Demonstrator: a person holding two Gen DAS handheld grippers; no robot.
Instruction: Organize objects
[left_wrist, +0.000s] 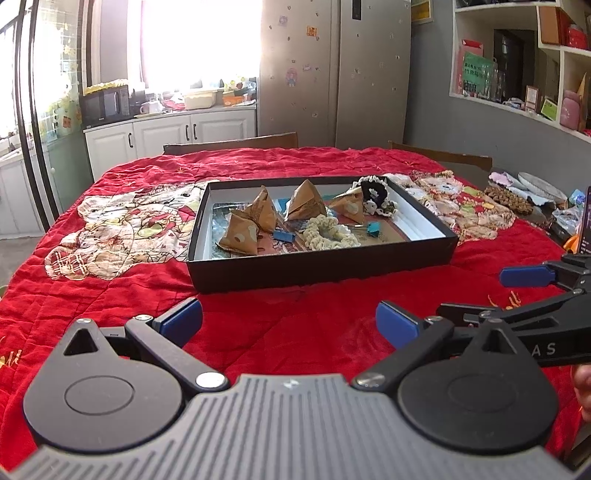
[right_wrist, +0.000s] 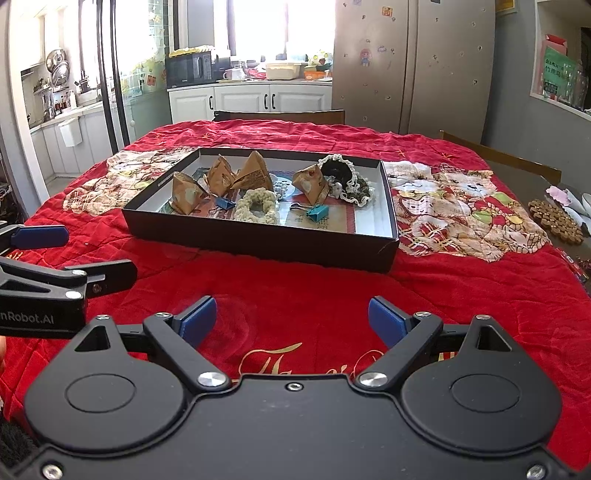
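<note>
Tray (right_wrist: 258, 240), black, shallow, on red-quilted tabletop (right_wrist: 295, 295): four brown pyramid packets (right_wrist: 186, 194), cream scrunchie (right_wrist: 256, 206), black lace scrunchie (right_wrist: 338, 173), two blue binder clips (right_wrist: 317, 212). Left hand-held gripper (left_wrist: 289, 323) jaws apart, empty, over the quilt near the tray. Right hand-held gripper (right_wrist: 291, 321) jaws wide apart, empty, beside it

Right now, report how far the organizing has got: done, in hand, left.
Done, by the look of it: the brown pyramid paper packets, cream crocheted scrunchie, black lace-trimmed scrunchie and blue binder clips all lie in the shallow black box. In hand: nothing; the left gripper and right gripper are both open over the red quilt. Left: perhaps nothing; the quilt around the box shows no loose items.
</note>
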